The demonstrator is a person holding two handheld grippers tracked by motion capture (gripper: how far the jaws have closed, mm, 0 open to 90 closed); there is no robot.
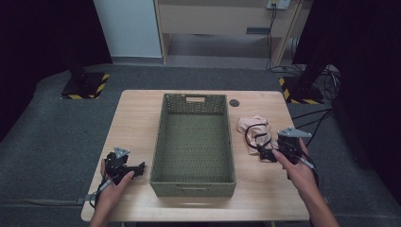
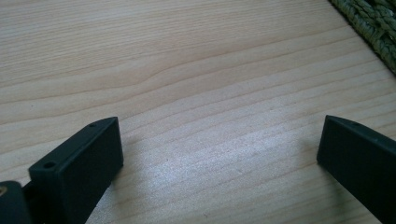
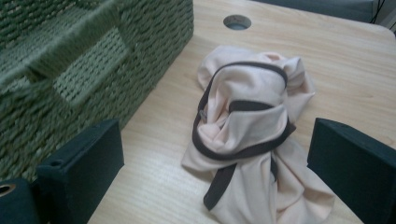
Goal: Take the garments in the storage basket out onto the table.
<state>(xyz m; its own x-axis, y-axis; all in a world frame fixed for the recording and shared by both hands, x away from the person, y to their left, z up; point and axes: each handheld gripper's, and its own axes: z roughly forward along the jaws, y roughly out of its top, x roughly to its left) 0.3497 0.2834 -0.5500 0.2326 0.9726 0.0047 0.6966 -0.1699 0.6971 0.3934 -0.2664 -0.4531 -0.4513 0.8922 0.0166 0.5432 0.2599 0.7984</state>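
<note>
A crumpled pale pink garment [image 1: 253, 131] [image 3: 247, 126] with dark trim lies on the table to the right of an empty green woven basket [image 1: 194, 182] [image 3: 70, 60]. My right gripper [image 1: 267, 154] [image 3: 215, 172] is open just in front of the garment, its jaws standing to either side of the cloth's near end without touching it. My left gripper [image 1: 140, 167] [image 2: 219, 158] is open over bare wood to the left of the basket, with nothing between its jaws. A corner of the basket [image 2: 373, 28] is at the upper right of the left gripper view.
The light wooden table [image 1: 137, 118] has a round cable hole [image 1: 234, 102] [image 3: 237, 21] behind the garment. Grey carpet surrounds the table. Stand bases with yellow-black tape [image 1: 85, 86] and cables [image 1: 326, 78] sit on the floor beyond.
</note>
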